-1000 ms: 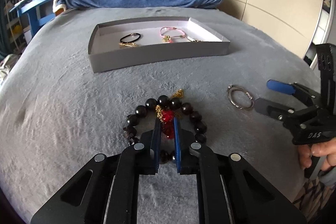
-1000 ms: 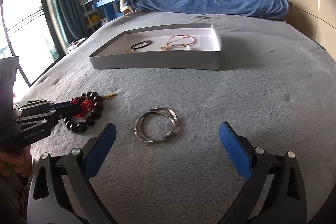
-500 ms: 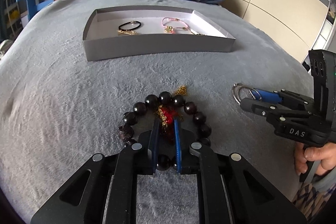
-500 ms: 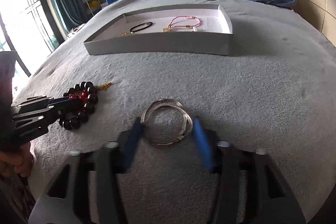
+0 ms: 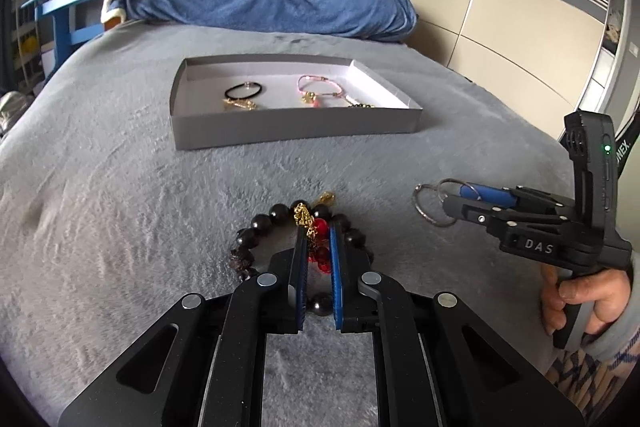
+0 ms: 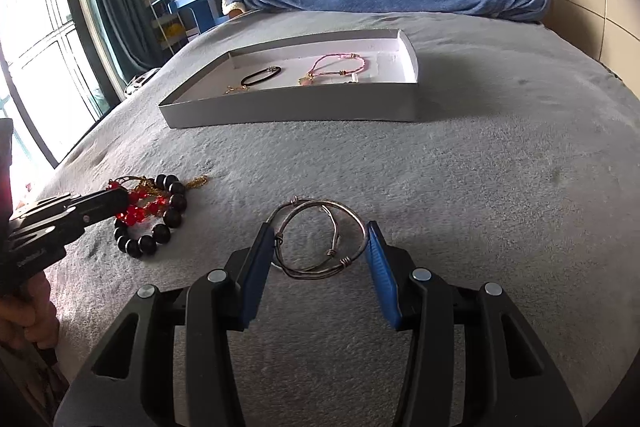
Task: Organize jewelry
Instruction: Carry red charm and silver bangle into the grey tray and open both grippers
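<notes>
With my left gripper point(image 5: 318, 247) clamped on the red bead strand point(image 5: 319, 254) and my right gripper point(image 6: 320, 247) pinching the silver bangles point(image 6: 320, 239) edgewise, I judge either could slip free short of the tray point(image 6: 296, 107).

"DAS" on right hand-held gripper point(image 5: 452, 201) body (white letters); strap text partly legible.

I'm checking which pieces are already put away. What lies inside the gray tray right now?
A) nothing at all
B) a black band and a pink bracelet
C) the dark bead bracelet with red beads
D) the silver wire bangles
B: in the gray tray lie a black band and a pink bracelet, while the bead bracelet and silver bangles are out on the blanket at the claws.
</notes>
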A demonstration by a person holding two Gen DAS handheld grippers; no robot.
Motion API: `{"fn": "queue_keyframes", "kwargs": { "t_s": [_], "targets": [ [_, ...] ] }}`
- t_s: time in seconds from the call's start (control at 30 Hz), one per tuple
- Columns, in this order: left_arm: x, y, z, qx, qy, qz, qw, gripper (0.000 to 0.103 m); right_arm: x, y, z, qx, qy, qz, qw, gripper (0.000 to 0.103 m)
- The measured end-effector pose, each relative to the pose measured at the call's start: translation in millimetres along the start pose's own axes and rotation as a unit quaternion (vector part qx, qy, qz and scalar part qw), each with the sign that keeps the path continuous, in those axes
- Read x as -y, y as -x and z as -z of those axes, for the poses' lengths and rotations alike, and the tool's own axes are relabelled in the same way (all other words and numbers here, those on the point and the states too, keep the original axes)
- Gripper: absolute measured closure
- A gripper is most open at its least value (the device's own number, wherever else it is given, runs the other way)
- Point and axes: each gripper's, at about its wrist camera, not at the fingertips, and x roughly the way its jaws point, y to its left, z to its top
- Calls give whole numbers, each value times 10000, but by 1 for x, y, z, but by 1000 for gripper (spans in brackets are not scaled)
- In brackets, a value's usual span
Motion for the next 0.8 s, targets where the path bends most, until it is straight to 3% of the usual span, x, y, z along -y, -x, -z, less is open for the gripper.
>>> {"fn": "queue_keyframes", "kwargs": {
  "t_s": [0.43,0.8],
  "targets": [
    [3,32,-32,400,-71,-145,9991,92,-2,12,-6,247,38,-97,9996,56],
    [-10,39,-76,592,-156,-298,9977,92,-2,16,-41,467,167,-133,9987,57]
  ]
}}
